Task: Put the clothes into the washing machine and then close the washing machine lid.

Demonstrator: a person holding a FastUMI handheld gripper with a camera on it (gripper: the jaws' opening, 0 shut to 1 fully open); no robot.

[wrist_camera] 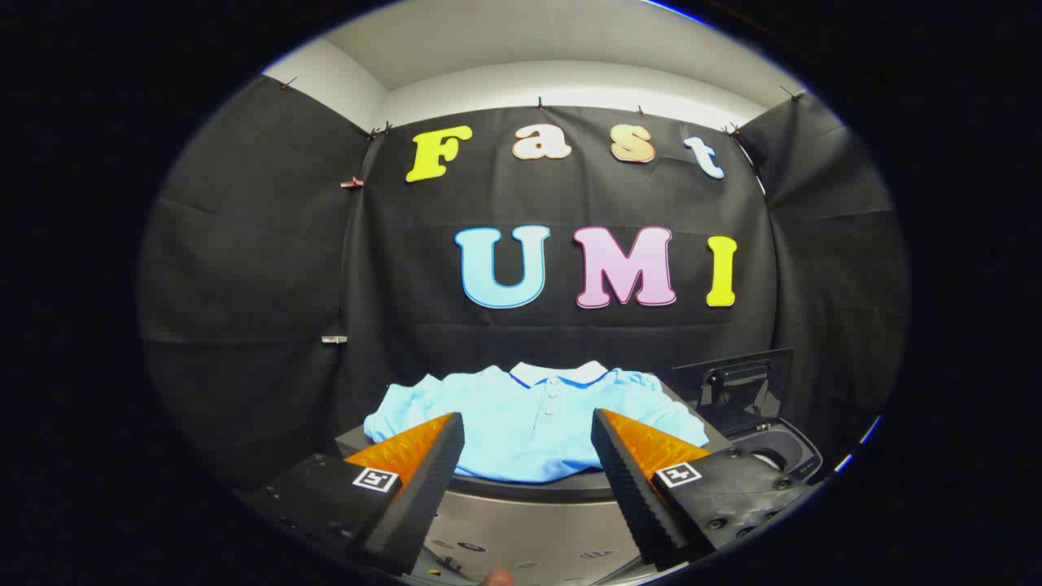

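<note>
A light blue polo shirt (533, 427) lies spread on the table (529, 488), untouched, just beyond the tool (527, 435), whose fingers stand wide apart and empty; the washing machine (769, 452) waits, lid raised, at right.

Claw (527, 427) — ribbed wedge fingers; square tags; screws

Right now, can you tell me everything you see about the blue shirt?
The shirt is a light blue polo with a white collar edged in darker blue and a short row of buttons down the front. It looks like soft knit cloth. It lies spread flat, front up, collar toward the wall, sleeves out to both sides, on a grey surface whose front edge its hem reaches. The washer with its raised lid sits beside it. The gripper is open, its fingers apart in front of the shirt, not touching it.
</note>
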